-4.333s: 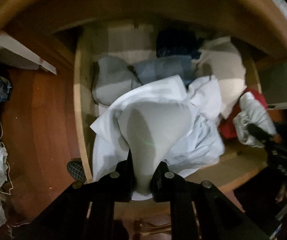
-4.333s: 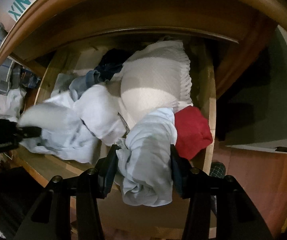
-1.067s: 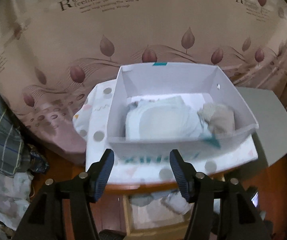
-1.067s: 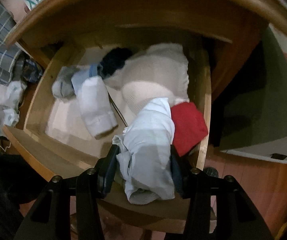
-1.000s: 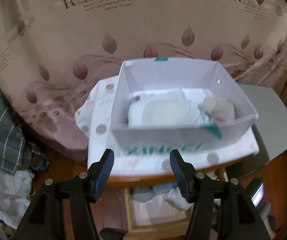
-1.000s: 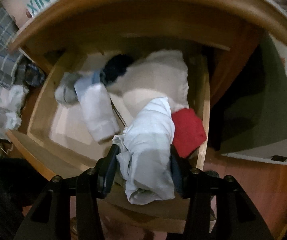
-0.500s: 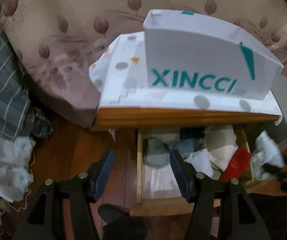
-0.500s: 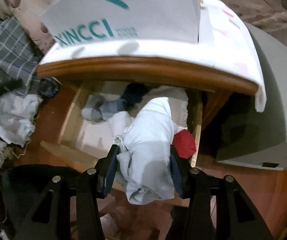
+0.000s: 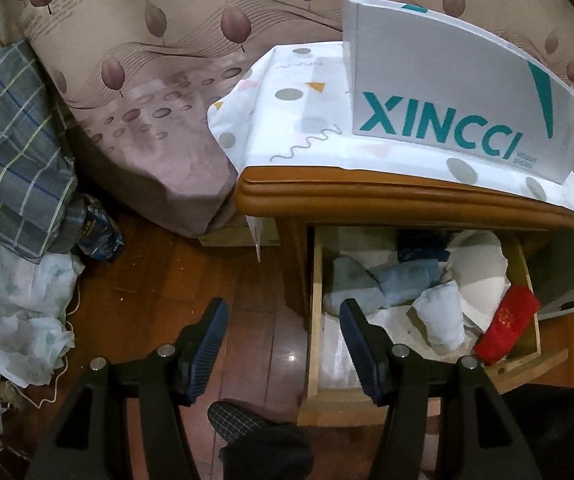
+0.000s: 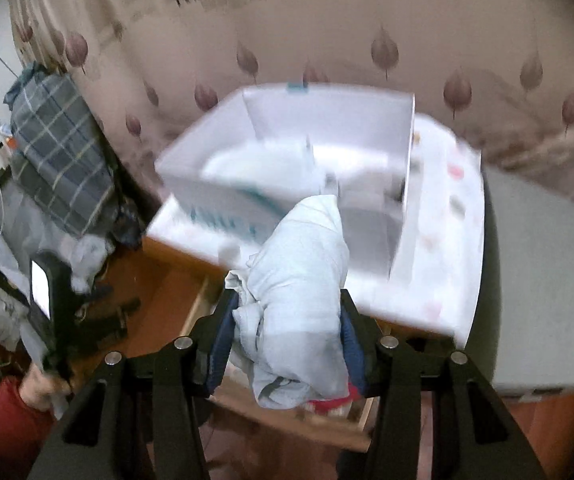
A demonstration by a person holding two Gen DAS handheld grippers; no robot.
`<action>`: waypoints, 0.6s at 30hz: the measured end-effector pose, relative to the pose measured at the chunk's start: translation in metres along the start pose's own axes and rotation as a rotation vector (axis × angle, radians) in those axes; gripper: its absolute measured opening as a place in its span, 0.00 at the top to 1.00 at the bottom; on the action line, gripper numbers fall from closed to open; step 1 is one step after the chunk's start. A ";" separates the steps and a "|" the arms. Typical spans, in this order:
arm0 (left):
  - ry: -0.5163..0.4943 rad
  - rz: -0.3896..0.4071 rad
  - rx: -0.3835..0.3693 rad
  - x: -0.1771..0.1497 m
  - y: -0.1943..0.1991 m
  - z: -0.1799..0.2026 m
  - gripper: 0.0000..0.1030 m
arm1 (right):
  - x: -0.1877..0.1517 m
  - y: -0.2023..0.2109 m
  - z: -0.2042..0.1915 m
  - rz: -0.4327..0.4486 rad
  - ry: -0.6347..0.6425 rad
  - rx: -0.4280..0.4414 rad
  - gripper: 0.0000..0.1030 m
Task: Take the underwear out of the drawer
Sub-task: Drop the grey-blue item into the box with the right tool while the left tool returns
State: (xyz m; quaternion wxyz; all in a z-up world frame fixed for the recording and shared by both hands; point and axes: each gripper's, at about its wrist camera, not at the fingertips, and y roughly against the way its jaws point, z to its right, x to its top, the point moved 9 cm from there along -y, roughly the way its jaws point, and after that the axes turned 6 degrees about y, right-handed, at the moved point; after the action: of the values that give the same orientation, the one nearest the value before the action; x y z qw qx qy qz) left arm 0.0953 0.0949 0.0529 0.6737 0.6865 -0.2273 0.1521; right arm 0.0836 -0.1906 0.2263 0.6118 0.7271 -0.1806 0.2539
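left wrist view: the left gripper (image 9: 283, 338) stands with its jaws spread wide and nothing between them, above the wooden floor (image 9: 159, 280) just left of the open drawer (image 9: 314, 300). this view alone shows the drawer contents: a grey bundle (image 9: 353, 290) at the left wall, a blue-grey piece (image 9: 405, 282) and a dark navy piece (image 9: 419, 246) toward the back, a white roll (image 9: 441, 316) in the middle, a cream padded garment (image 9: 481, 276) at the right rear, and a red item (image 9: 507, 328) in the front right corner. the nightstand top (image 9: 367, 196) above the drawer carries a patterned white cloth (image 9: 287, 120) and a white box (image 9: 447, 92) printed "xincci".

right wrist view, blurred: the right gripper (image 10: 287, 340) is clamped on a pale blue underwear bundle (image 10: 299, 280), held in the air in front of the box (image 10: 287, 184) and above the drawer front. the bundle's long axis runs along the fingers, its upper end pointing toward the box, its crumpled lower end hanging toward the camera. this view alone shows the inside of the box, where something pale lies; detail cannot be made out. the other handheld unit (image 10: 51, 300) shows at the lower left.

room: a bedspread (image 9: 167, 80) with a leaf pattern behind the nightstand, a plaid cloth (image 9: 11, 140) at the left, pale crumpled fabric (image 9: 11, 308) on the floor below it, and a grey surface (image 10: 543, 280) to the right of the nightstand.
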 end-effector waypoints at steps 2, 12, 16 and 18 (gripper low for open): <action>0.000 0.001 0.006 0.000 -0.002 -0.001 0.42 | 0.025 -0.003 0.002 0.025 0.002 -0.009 0.56; 0.015 -0.009 -0.003 0.000 -0.026 -0.004 0.42 | 0.081 -0.081 0.033 -0.014 -0.025 -0.099 0.56; 0.046 -0.029 -0.016 -0.005 -0.037 -0.004 0.42 | 0.080 -0.113 0.042 -0.057 -0.036 -0.126 0.56; 0.061 -0.040 -0.028 -0.007 -0.043 -0.003 0.42 | 0.077 -0.123 0.044 -0.075 -0.039 -0.133 0.55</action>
State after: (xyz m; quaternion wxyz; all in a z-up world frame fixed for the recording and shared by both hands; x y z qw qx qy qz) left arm 0.1115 0.0984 0.0125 0.6929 0.6763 -0.1949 0.1563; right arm 0.2228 -0.2072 0.1681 0.6643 0.6959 -0.1816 0.2038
